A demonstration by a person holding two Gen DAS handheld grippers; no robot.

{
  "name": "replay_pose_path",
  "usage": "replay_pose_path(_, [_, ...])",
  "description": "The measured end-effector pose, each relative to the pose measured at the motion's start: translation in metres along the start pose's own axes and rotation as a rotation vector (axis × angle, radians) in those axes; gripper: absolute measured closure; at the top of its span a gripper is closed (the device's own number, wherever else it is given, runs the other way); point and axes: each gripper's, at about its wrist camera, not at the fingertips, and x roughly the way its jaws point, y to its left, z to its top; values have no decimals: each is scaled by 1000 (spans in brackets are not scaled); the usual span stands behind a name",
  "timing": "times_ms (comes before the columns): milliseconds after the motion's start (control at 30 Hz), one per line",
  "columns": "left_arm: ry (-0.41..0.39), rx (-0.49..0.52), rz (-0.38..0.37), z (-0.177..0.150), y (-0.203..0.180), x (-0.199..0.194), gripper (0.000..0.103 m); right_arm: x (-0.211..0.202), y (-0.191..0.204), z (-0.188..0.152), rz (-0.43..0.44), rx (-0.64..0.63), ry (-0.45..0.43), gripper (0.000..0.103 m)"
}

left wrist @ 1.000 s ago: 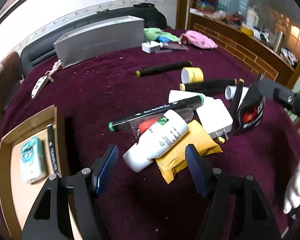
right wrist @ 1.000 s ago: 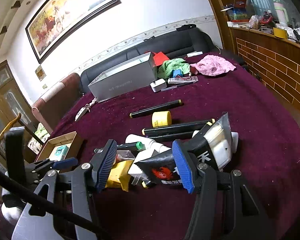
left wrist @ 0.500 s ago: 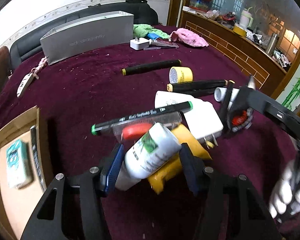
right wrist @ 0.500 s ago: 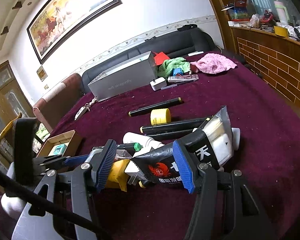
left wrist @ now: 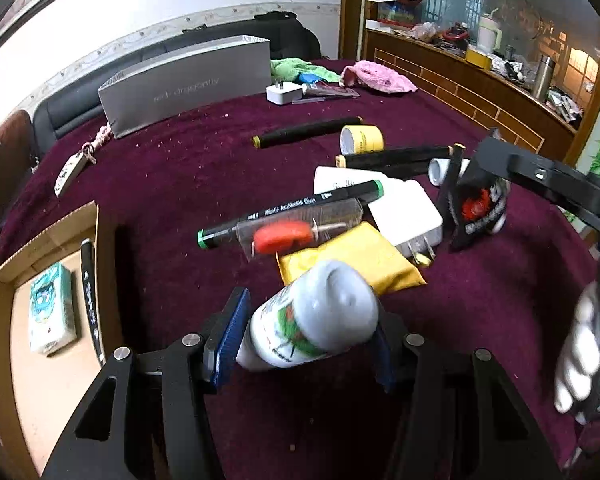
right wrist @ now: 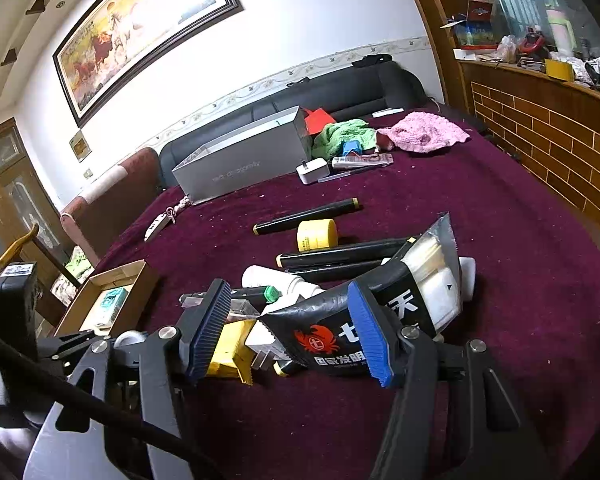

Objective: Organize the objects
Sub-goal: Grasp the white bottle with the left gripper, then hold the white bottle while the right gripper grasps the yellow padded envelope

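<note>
Bottle (left wrist: 312, 320), white with a green label, sits clamped between the blue pads of the left gripper (left wrist: 306, 340), whose jaws have just been closing on it; it is tilted and lifted off the yellow packet (left wrist: 352, 256), likely bound for the cardboard box (left wrist: 4, 280) at the near left. To the right, the right gripper (right wrist: 288, 328) stands spread around the black pouch (right wrist: 340, 332), one pad against it, not visibly squeezing.
</note>
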Motion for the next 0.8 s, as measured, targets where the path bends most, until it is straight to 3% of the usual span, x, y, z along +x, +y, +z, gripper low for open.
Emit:
replay_pose_path(67, [-4,13,50,0,-4,4,61,1,1,0,-2,-6,1,43])
replay_pose_path(133, [1,-4,35,0,-3,2,70,1,3,0,-7,-18,0,43])
replay_pose_path(233, [-17,-56,-12,-3,3,-12,71,2,4,-1,-10,-27,0,43])
replay_pose_path(533, [-169,-249,-138,-29,30,-88,70,4,7,-2,-12,-36,9,43])
replay_pose_path(667, [-213,-282,-153,-43,41,-111,70,14,30,8,159,-86,160,38])
replay_pose_path(800, [-238,-320,-172,-58,53,-123,70,42,68,19,232,-194,313,35])
